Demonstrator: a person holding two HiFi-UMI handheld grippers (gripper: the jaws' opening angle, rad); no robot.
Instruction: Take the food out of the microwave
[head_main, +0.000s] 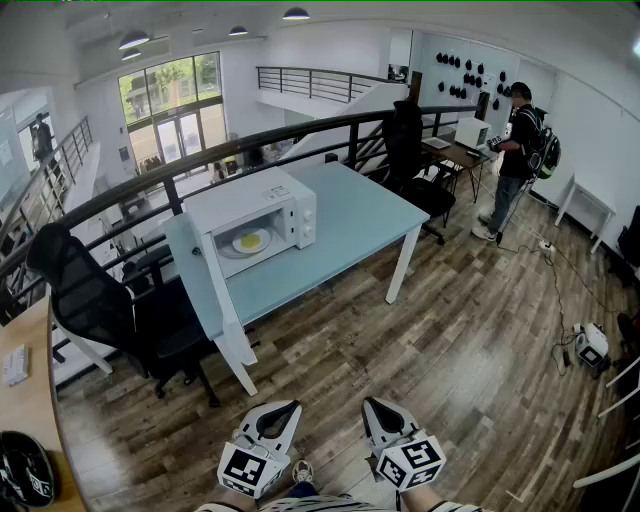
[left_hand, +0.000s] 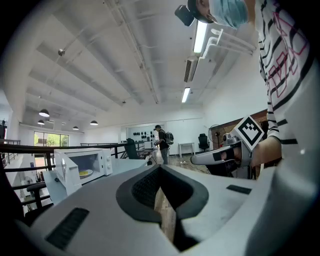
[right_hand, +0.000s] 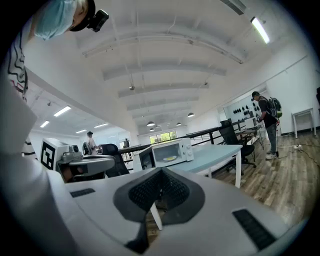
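now | left claw (head_main: 283, 408) and right claw (head_main: 374, 406) clenched empty | risk: shut claws shove food (head_main: 250, 241) deeper into open microwave (head_main: 255, 195)

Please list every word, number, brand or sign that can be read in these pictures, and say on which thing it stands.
No text can be read in any view.
On the microwave, the control panel markings are too small to read.
The marker cubes bear only black-and-white square patterns, no words or numbers.
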